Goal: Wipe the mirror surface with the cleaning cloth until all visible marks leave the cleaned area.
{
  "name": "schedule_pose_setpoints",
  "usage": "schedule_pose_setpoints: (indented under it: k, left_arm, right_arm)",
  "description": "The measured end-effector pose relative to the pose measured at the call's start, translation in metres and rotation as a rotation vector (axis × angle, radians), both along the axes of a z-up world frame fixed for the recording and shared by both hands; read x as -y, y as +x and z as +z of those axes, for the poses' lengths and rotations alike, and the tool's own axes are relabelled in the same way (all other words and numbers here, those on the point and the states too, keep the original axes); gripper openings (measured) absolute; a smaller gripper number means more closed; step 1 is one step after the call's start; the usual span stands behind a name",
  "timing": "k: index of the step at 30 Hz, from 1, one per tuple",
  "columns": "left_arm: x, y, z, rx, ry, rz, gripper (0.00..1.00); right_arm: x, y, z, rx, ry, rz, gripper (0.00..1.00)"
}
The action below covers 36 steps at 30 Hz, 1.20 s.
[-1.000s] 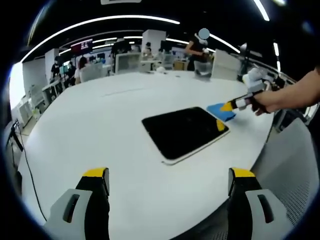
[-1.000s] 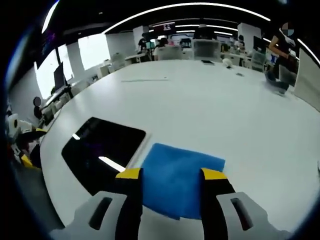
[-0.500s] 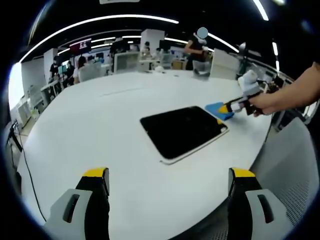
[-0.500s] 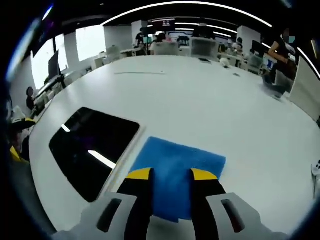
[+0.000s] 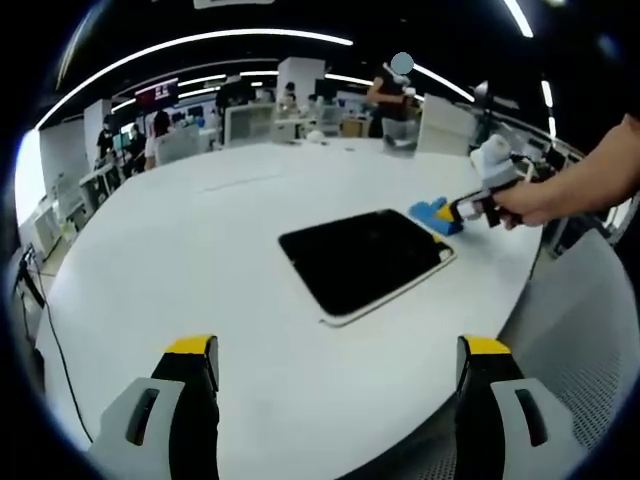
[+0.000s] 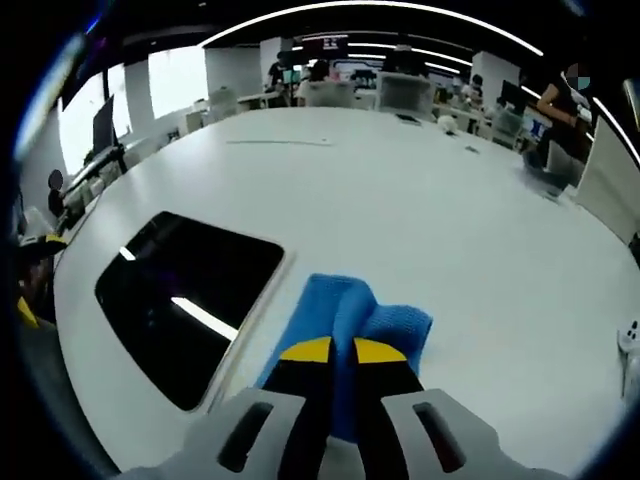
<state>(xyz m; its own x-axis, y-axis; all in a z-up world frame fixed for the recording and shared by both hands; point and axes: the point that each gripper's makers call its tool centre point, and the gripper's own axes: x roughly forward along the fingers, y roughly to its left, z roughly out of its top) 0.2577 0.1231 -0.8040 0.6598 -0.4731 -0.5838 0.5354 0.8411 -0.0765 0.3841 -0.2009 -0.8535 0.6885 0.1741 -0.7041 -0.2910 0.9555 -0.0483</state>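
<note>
- On the white round surface [image 6: 470, 200], right hand-held gripper [image 6: 333, 350] clamps the bunched blue cleaning cloth [image 6: 352, 315] beside the dark rectangular mirror [image 6: 185, 300].
- Left hand-held gripper [image 5: 340, 365] hovers released, jaws spread.

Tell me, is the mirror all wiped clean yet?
Not yet. Done: the right gripper has pinched the blue cloth, which bunches up between its jaws. In hand: the cloth sits on the white table beside the mirror, not on it. Left: all the wiping. The left gripper waits open, away from the mirror.
</note>
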Motion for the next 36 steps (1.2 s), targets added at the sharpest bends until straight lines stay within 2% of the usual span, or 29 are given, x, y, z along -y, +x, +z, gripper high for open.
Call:
schedule_pose_setpoints:
  k: [4, 12, 36]
  left_arm:
    - [-0.002, 0.0, 0.0, 0.002, 0.001, 0.003, 1.0]
    - [-0.008, 0.001, 0.001, 0.01, 0.004, 0.013, 1.0]
    - [-0.008, 0.002, 0.001, 0.014, 0.005, 0.01, 1.0]
  right_arm:
    - [0.002, 0.003, 0.015, 0.005, 0.055, -0.037, 0.01]
    - [0.007, 0.011, 0.03, 0.028, 0.073, -0.052, 0.01]
    - [0.005, 0.013, 0.032, 0.011, 0.108, -0.072, 0.01]
